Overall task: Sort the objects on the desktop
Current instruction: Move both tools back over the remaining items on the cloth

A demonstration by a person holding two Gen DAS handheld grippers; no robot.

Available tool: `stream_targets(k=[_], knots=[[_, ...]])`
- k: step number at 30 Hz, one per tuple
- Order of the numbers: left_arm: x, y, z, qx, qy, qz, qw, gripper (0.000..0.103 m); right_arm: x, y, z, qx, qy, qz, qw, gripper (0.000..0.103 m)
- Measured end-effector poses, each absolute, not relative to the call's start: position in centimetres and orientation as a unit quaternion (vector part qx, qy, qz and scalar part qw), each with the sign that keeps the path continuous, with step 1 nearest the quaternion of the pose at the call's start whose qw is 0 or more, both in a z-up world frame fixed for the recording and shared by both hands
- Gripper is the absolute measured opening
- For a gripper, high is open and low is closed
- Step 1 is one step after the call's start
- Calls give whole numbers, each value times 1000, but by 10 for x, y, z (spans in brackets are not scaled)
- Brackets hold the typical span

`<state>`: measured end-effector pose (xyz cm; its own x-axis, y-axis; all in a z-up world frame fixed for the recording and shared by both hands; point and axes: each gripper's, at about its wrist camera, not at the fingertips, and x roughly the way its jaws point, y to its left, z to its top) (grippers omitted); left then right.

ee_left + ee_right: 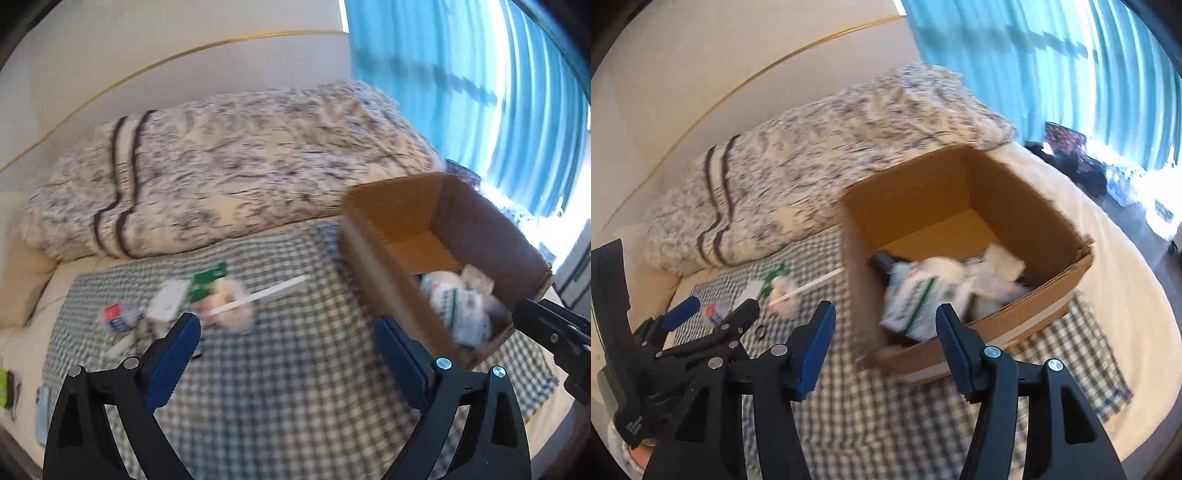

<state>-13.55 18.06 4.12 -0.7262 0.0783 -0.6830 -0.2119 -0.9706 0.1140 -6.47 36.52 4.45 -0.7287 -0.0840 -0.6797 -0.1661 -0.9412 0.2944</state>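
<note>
I see the bed point(22, 295) filling both views, cream sheet under everything, with a blue curtain point(461, 92) behind it and a rolled, grey-patterned quilt point(229, 166) lying along the far side. A green-and-white checked cloth point(277, 387) is spread over the near part of the bed. On its right end sits an open cardboard box point(1015, 206), flaps gone or folded, already holding several blurred white packets and crumpled paper; the biggest is a white carton with green print point(916, 302) leaning against the near wall of the box.

My left tool point(288, 350) hangs above the cloth with its blue-padded jaws spread wide and nothing between them. My right tool point(884, 343) is just at the near-left corner of the box, jaws likewise wide apart and empty.

The unsorted things lie in a loose cluster on the left part of the cloth, well apart from the box: a puffy white bundle point(236, 310), a long white stick point(258, 295) lying across it, a green-printed packet point(207, 280) touching it on the far side, a flat white piece point(166, 302) beside that, and a small red-and-blue packet point(116, 317) furthest left. All of them are motion-blurred, so I cannot read any labels.
</note>
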Motion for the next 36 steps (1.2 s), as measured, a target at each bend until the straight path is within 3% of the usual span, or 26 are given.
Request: stream_targets(k=[9,24,27,36], knots=[[-86,56,34,-346,67,936,10,103,-41,262,37,-364,137,920,-46,58],[-102,-98,-68,-406,-10,909,-89,103,-76,178,-38,-408,65,909,-58,62],[-125,-113,-84,-405,-20,909,-101,103,-96,176,-52,-410,60,909,-53,90],[-216,-121,-127,-411,34,905,-107,103,-172,160,-90,-435,34,899,-44,90]])
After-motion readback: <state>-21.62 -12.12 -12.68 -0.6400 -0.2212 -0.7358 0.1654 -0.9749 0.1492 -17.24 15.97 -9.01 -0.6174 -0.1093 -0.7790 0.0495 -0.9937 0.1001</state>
